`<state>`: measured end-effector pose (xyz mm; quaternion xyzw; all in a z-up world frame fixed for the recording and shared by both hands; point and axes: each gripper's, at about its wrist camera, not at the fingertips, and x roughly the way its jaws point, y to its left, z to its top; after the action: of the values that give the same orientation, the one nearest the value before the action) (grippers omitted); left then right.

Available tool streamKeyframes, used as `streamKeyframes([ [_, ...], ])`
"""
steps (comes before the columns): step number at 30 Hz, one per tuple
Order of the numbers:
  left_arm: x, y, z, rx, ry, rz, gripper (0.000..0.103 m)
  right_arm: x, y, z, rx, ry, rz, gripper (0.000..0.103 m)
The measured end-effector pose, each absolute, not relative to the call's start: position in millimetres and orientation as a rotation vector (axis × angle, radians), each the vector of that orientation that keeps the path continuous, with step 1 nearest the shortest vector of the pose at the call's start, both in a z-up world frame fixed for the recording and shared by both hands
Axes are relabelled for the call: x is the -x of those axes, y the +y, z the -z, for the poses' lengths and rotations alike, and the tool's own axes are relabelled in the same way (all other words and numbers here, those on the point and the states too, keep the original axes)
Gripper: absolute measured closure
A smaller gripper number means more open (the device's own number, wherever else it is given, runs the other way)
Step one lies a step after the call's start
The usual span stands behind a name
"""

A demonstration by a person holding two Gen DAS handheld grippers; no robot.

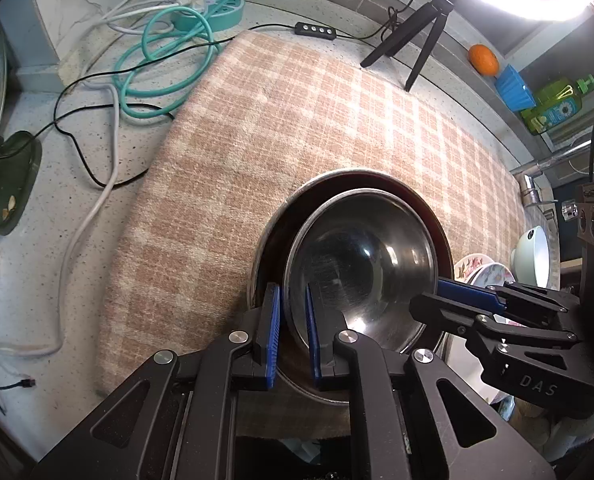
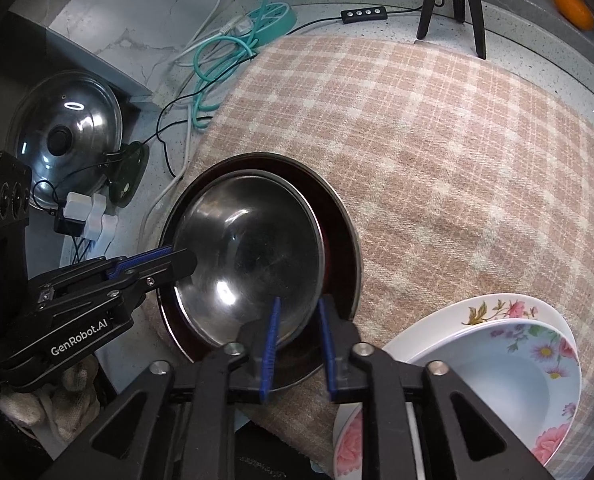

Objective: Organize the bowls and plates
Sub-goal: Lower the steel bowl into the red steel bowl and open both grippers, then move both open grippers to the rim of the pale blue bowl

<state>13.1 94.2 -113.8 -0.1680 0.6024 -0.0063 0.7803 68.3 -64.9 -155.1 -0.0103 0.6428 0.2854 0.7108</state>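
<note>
My left tongs (image 1: 293, 320) clench the steel bowl's (image 1: 361, 268) near rim, my right tongs (image 2: 299, 336) straddle its opposite rim, released, and the bowl sits nested in a larger dish (image 2: 345, 240) on the checked cloth (image 1: 297, 120) covering the bench.

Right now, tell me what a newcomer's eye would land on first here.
The shiny steel bowl nested in a wider dark-rimmed pan on the checked cloth, with the left gripper and the right gripper straddling opposite sides of its rim. Next, the flowered plates stacked at the cloth's near right corner.
</note>
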Motion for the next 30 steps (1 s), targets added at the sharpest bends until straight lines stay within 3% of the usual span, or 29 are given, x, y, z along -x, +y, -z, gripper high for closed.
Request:
streamKeyframes([
  [20, -8, 90, 68, 0.364, 1.171, 0.009, 0.092, -56, -106, 107, -0.073, 1.265, -0.656, 0.074],
  [24, -10, 71, 59, 0.362, 1.143, 0.049, 0.092, -53, -135, 99, -0.125, 1.229, -0.627, 0.061],
  [30, -17, 27, 55, 0.342, 1.129, 0.132, 0.092, -49, -191, 88, -0.15, 1.167, -0.524, 0.061],
])
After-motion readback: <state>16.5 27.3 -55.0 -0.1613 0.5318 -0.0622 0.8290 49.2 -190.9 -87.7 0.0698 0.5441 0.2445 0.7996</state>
